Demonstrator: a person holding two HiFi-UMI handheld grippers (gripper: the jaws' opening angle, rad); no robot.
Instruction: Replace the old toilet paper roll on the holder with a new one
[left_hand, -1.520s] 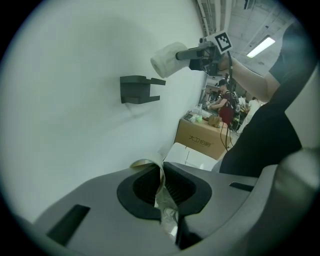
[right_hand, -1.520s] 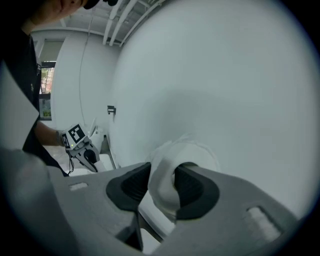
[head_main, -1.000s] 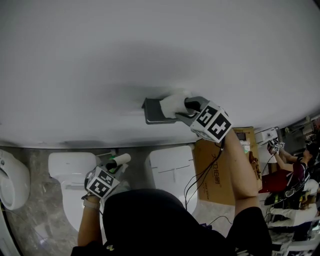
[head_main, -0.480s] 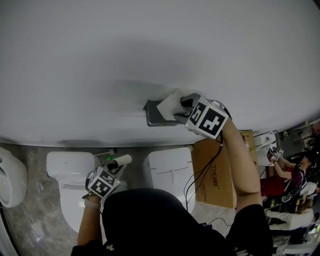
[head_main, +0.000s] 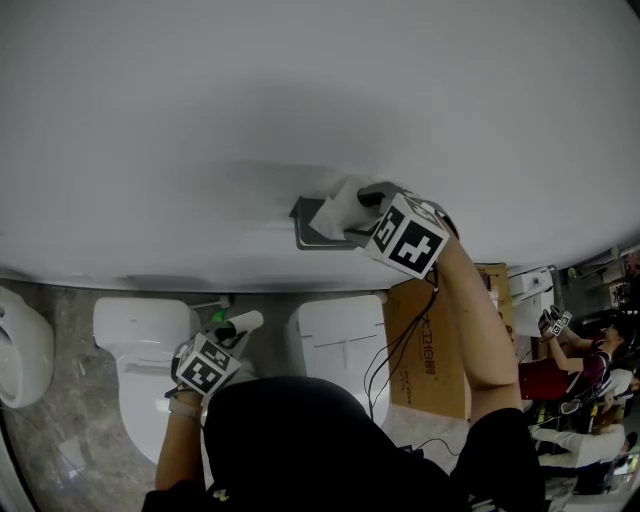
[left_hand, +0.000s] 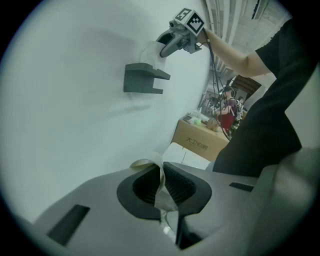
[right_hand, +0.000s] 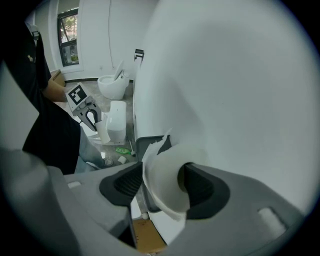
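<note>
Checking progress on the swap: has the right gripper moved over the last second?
Yes. The right gripper shifted left toward the gray holder; its jaws have just been opening, the paper roll between them.

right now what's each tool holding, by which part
Left tool pinches the pale cardboard tube by its wall. Right tool holds nothing: jaws just opened, straddling the white toilet paper roll.

The right arm (head_main: 478, 330) is stretched out and up, away from the body. Its right gripper (right_hand: 165, 186) tips downward, and its jaws have just been opening, so they stand wide around the new roll (right_hand: 161, 197) between the pads. The left arm (head_main: 178, 445) is tucked low against the torso, and the left gripper (left_hand: 161, 186) has its jaws almost together, pinching a flattened paper tube (left_hand: 160, 172).
</note>
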